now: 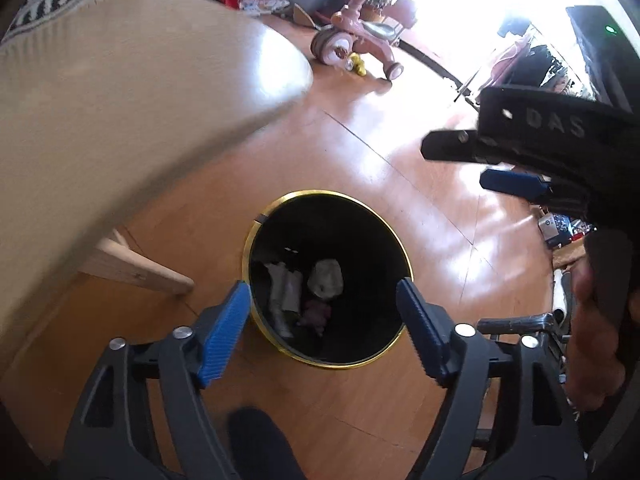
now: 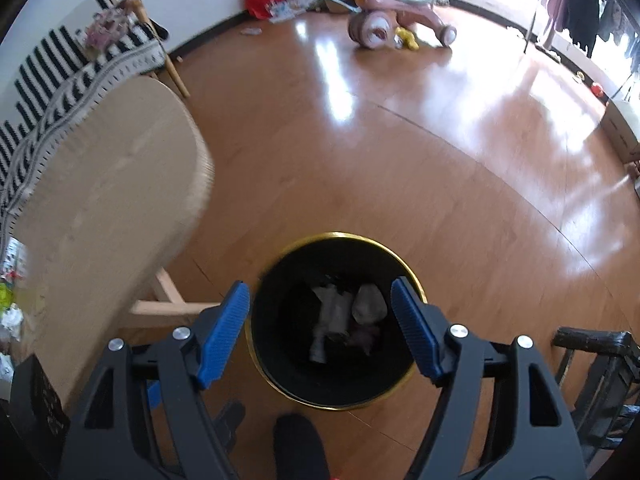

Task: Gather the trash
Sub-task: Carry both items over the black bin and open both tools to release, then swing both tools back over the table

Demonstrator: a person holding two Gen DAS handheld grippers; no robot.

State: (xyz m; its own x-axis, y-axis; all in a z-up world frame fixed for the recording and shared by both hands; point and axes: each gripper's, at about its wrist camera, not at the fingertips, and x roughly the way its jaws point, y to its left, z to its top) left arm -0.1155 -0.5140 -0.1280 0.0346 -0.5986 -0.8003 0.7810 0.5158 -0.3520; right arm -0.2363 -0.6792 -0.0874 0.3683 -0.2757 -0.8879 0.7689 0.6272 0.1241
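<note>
You hold both grippers above the black trash bin (image 1: 328, 280), which stands on the wooden floor (image 1: 400, 184) just beside the round beige table (image 1: 120, 100). The bin has a gold rim and is open at the top.

Your left gripper (image 1: 324, 328) has its blue fingers (image 1: 224, 332) spread wide, one over each side of the bin's mouth, with nothing between them. Your right gripper (image 2: 322, 328) is likewise wide open over the same bin (image 2: 332, 320), and nothing is held.

The trash lies at the bottom of the bin: a crumpled white wad (image 1: 327, 278), a pale wrapper (image 1: 284, 294) beside it, and a small pinkish scrap (image 1: 316, 314) near them. The right wrist view shows the same pieces, somewhat blurred.

In the left wrist view your right hand (image 1: 596, 320) grips its tool at the right edge. A pink tricycle (image 1: 356, 36) stands well apart on the far floor.
</note>
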